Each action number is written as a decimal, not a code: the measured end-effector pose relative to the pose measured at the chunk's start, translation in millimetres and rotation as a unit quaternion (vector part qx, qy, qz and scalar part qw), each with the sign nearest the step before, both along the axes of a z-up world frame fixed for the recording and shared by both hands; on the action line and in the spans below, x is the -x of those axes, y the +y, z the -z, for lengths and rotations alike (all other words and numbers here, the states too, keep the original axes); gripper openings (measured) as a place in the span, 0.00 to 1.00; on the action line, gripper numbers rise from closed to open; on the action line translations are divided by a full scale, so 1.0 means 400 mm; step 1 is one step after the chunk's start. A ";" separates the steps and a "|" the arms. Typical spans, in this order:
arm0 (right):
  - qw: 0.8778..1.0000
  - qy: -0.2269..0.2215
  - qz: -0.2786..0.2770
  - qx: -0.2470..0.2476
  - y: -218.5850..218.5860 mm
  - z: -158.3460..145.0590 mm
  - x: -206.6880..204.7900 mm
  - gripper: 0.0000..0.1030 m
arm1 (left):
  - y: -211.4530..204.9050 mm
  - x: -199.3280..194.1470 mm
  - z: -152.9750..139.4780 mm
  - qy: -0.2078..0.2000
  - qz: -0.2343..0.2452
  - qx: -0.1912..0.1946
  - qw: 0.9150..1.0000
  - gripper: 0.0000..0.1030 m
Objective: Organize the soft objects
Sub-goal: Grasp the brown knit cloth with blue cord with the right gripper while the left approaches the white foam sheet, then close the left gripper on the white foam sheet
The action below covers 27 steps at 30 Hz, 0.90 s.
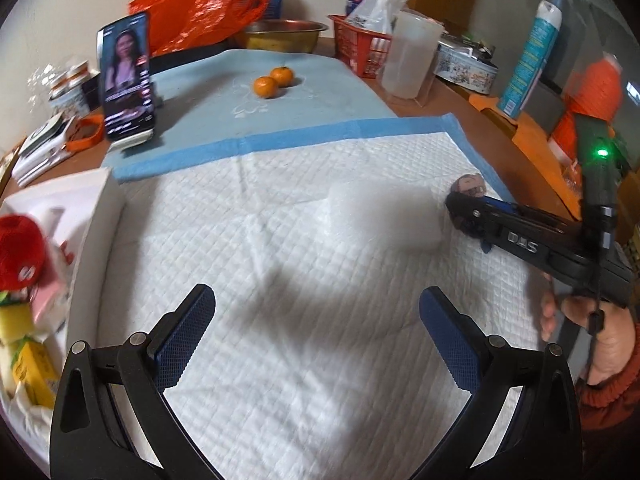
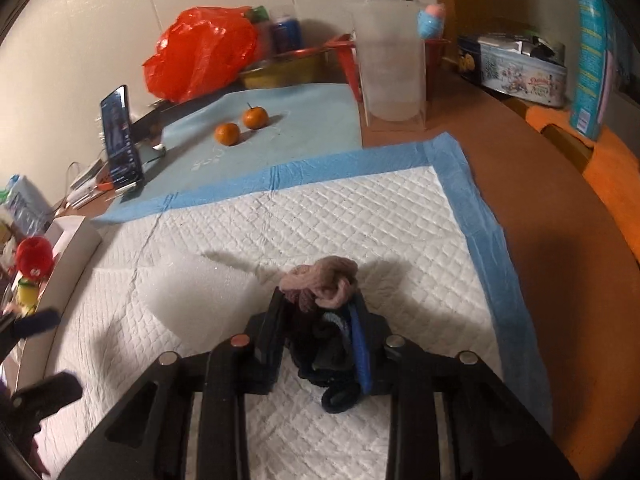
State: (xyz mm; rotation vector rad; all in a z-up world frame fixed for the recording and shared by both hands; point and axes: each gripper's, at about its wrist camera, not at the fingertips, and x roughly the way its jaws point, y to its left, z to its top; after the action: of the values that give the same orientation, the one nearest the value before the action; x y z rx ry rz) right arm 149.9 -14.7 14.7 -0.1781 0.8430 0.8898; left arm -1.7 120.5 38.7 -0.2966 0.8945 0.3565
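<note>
On the table (image 2: 532, 280), a quilted pad (image 1: 280, 240) near, a cloth (image 1: 320, 92) beyond it. Two tangerines (image 1: 274, 82) on the cloth; phone (image 1: 126, 76) upright at its left. Foam block (image 1: 384, 220) right of pad centre. Box (image 1: 100, 216) left of the pad. Bowl (image 1: 284, 34), basket (image 1: 356, 46), jug (image 1: 412, 56) along the far edge.

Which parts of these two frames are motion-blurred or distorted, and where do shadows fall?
Left wrist view: the red ball and the other things in the white box are smeared; the white foam block looks soft; a claw-shaped shadow lies on the quilted pad. Right wrist view: the left claw is blurred at the frame edge; the fisheye bends the pad's blue border; shadows spread around the held knitted toy.
</note>
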 end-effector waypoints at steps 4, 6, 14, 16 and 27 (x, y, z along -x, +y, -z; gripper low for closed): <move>0.998 0.037 0.023 -0.033 -0.072 -0.003 -0.030 0.26 | -0.012 -0.065 0.014 0.003 0.012 0.002 1.000 1.00; 0.996 0.051 0.044 -0.051 -0.118 -0.010 -0.045 0.26 | -0.018 -0.098 0.024 0.008 0.016 0.007 1.000 1.00; 0.991 0.054 0.063 -0.100 -0.223 -0.072 -0.046 0.26 | -0.044 -0.212 0.068 0.031 0.018 -0.001 0.999 1.00; 0.991 0.053 0.061 -0.104 -0.225 -0.078 -0.041 0.26 | -0.047 -0.233 0.066 0.025 0.021 -0.001 0.999 1.00; 0.990 0.045 0.045 -0.126 -0.250 -0.124 -0.009 0.26 | -0.060 -0.225 0.061 0.008 0.020 -0.013 1.000 0.88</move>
State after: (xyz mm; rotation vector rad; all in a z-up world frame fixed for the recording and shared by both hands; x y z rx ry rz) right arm 153.5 -114.7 64.3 0.1215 0.8077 0.9154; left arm 88.3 96.3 14.2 -0.2519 0.9107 0.3330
